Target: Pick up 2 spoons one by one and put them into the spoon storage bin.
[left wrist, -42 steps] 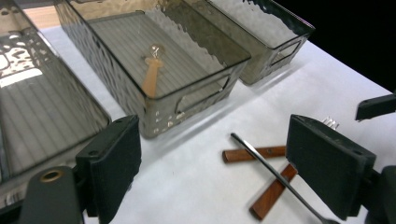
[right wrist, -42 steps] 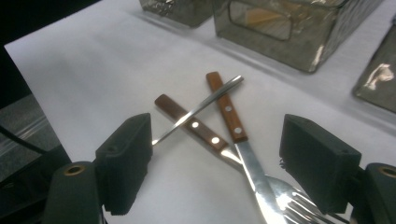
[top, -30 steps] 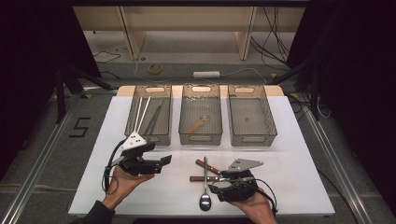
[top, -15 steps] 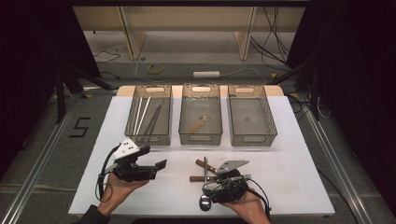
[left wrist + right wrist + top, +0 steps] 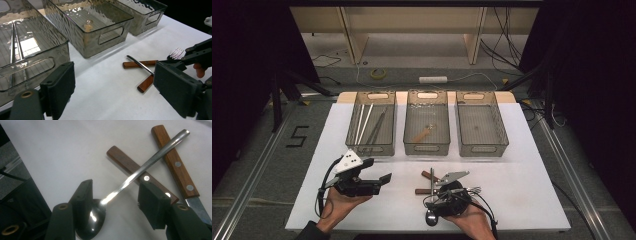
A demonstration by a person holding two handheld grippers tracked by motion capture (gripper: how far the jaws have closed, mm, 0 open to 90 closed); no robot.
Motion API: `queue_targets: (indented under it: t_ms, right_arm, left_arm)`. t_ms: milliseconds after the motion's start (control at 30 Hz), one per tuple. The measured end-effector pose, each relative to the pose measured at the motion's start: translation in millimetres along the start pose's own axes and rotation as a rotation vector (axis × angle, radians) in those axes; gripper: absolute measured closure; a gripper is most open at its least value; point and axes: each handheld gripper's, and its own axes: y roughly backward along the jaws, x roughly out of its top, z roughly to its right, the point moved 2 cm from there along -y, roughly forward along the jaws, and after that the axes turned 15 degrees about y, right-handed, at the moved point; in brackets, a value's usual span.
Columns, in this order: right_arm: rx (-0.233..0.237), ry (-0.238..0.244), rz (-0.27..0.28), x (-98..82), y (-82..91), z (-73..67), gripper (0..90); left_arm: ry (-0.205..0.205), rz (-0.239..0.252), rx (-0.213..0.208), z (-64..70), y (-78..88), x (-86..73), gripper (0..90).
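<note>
While the left gripper (image 5: 381, 181) hovers released above the tabletop (image 5: 522, 170), the right gripper (image 5: 115, 202) straddles the spoon (image 5: 125, 183), its jaws just closing, pads not yet pressing. The spoon lies across two wooden-handled knives (image 5: 175, 160).

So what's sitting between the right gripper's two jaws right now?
In the right gripper view, the spoon lies between the right gripper jaws, which have just been closing and don't yet pinch it.

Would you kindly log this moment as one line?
right gripper: fingers closing astride spoon, not gripping | left gripper: open, idle | knives: on table
</note>
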Motion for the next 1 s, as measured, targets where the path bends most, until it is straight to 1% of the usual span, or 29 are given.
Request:
queue_targets:
  t_ms: [100, 167, 233, 333, 433, 533, 700, 833, 933, 1000]
  right_arm:
    - [0.002, -0.002, -0.008, 0.7, -2.7, -0.3, 50.5]
    - [0.000, 0.003, -0.009, 1.2, -4.5, -0.5, 51.4]
    - [-0.002, -0.001, -0.018, 1.8, -5.6, -0.8, 51.5]
    - [-0.009, -0.002, -0.023, 2.2, -7.8, 0.2, 52.2]
    - [-0.010, -0.015, -0.030, 2.1, -9.4, 0.7, 52.3]
    - [-0.012, -0.012, -0.031, 2.2, -10.1, 1.0, 52.2]
    - [-0.008, -0.020, -0.039, 2.6, -10.9, 1.6, 51.6]
    - [0.000, -0.036, -0.044, 2.8, -12.8, 2.1, 49.9]
    - [0.013, -0.030, -0.052, 3.2, -15.3, 0.4, 50.1]
    - [0.009, -0.023, -0.055, 4.0, -16.1, -0.8, 50.8]
  left_arm:
    - [-0.025, -0.010, 0.001, 1.1, -0.5, -0.4, 17.7]
    - [-0.021, -0.012, -0.002, 0.5, -0.2, -0.3, 17.9]
    - [-0.019, -0.010, -0.003, 0.6, -0.1, -0.4, 18.0]
    - [-0.022, -0.013, -0.004, 1.8, -0.9, -0.8, 18.3]
    - [-0.029, -0.018, -0.009, 2.8, -1.4, -1.1, 18.4]
    - [-0.031, -0.021, -0.011, 3.4, -2.1, -1.6, 18.5]
    - [-0.036, -0.029, -0.020, 5.0, -2.8, -2.3, 18.8]
    - [-0.050, -0.040, -0.027, 7.5, -4.3, -3.5, 18.9]
    - [-0.056, -0.042, -0.034, 9.5, -4.7, -4.1, 19.0]
    - [-0.058, -0.044, -0.035, 9.7, -5.0, -4.3, 19.0]
